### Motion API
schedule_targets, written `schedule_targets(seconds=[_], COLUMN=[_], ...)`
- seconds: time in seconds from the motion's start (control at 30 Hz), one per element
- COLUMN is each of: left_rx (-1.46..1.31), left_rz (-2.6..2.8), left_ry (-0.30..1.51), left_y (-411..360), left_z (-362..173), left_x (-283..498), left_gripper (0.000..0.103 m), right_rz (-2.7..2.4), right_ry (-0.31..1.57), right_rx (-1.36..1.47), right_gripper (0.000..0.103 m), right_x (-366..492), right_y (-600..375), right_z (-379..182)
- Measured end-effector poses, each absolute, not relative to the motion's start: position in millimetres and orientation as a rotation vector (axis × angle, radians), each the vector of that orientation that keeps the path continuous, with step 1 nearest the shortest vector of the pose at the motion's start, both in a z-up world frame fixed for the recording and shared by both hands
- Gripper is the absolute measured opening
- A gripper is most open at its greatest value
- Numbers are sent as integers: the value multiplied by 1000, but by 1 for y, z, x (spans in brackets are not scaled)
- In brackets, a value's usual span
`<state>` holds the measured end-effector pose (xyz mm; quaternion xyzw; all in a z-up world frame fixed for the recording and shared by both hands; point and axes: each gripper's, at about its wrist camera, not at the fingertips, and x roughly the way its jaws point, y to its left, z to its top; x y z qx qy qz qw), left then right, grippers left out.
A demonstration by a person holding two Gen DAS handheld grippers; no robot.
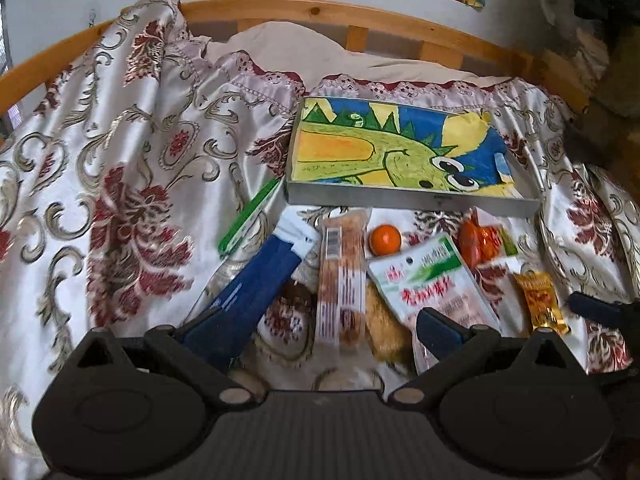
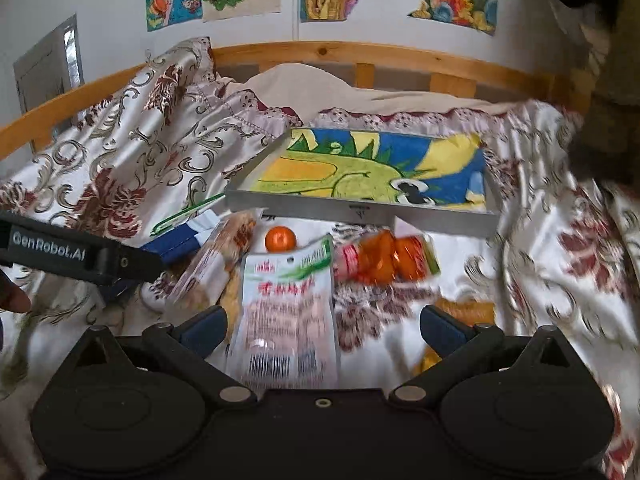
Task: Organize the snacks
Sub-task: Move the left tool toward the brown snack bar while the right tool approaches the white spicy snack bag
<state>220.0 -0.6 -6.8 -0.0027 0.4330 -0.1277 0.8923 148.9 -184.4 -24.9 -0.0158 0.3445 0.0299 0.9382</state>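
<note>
Two grippers, left (image 1: 320, 326) and right (image 2: 324, 326), hover wide apart, holding nothing.
Snacks lie on the cloth (image 1: 120, 168) before the tray (image 1: 408, 196): white packet (image 2: 286, 320), orange ball (image 2: 281, 239).

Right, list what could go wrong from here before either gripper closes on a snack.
1. The snacks overlap: the white packet lies partly over its neighbour, so the open right gripper may drag that one along.
2. The small orange ball sits loose on the wrinkled satin cloth; a nudge could send it rolling.
3. The tray rests on soft bedding, so pieces dropped at its rim might tip it.
</note>
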Motion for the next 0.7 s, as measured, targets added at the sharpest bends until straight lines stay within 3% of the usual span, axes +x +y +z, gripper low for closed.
schedule_targets(seconds=[0.5,0.7], left_rx=[-139,-308], left_rz=[-410,-420], left_ry=[1011,1074], left_y=[-3,15], left_z=[-50,-68], left_x=[267,279], left_gripper=[102,87], right_rz=[114,85], right_ry=[825,836], right_rx=[-182,-251], right_gripper=[102,101], right_x=[187,192], right_y=[-143,-136], right_z=[-73,-85])
